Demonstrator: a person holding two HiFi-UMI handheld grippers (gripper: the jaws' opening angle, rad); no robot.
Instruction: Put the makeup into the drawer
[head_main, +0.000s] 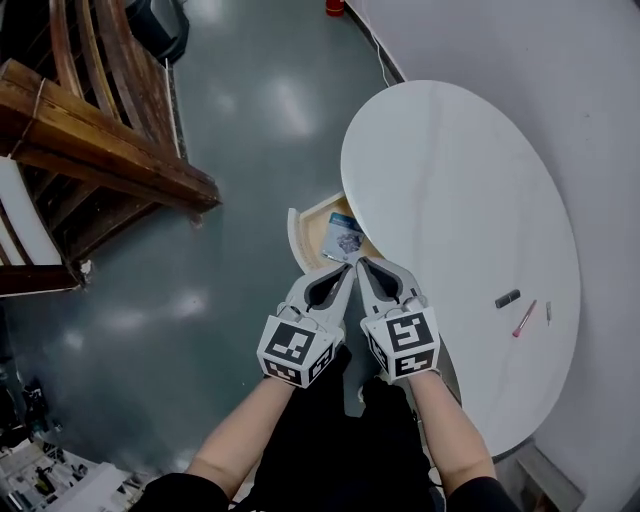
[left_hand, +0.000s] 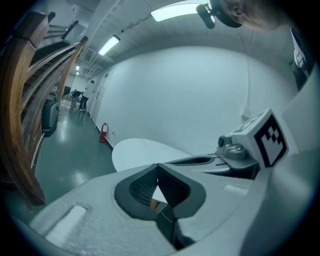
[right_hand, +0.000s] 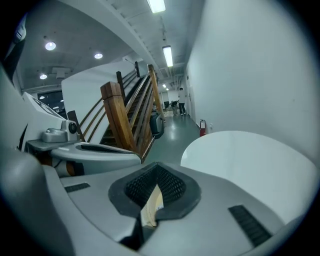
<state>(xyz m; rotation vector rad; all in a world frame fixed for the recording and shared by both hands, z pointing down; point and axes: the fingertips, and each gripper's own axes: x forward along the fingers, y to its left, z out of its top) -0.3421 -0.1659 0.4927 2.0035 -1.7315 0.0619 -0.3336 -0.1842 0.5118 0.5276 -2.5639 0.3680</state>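
The floor (head_main: 250, 130) is grey and shiny. A big round white table (head_main: 450, 200) stands on it, next to a white wall (head_main: 590, 80). Brown wooden stairs (head_main: 90, 140) are on the other side. A small drawer (head_main: 305, 232) sticks out from under the table's edge, and it is open.

The left gripper (head_main: 346, 266) and the right gripper (head_main: 362, 263) are side by side, tips close together, over the drawer. Each one has its jaws squeezed tight on the same little flat makeup packet (head_main: 345, 238). The packet is at the drawer's opening, by the table's edge. I cannot tell if it touches the drawer's bottom.

Three tiny things lie far over on the table, near each other: a dark stick (head_main: 507, 298), a pink pencil (head_main: 524, 318) and a thin grey stick (head_main: 548, 312). A red thing (head_main: 335, 7) stands far off on the floor by the wall.
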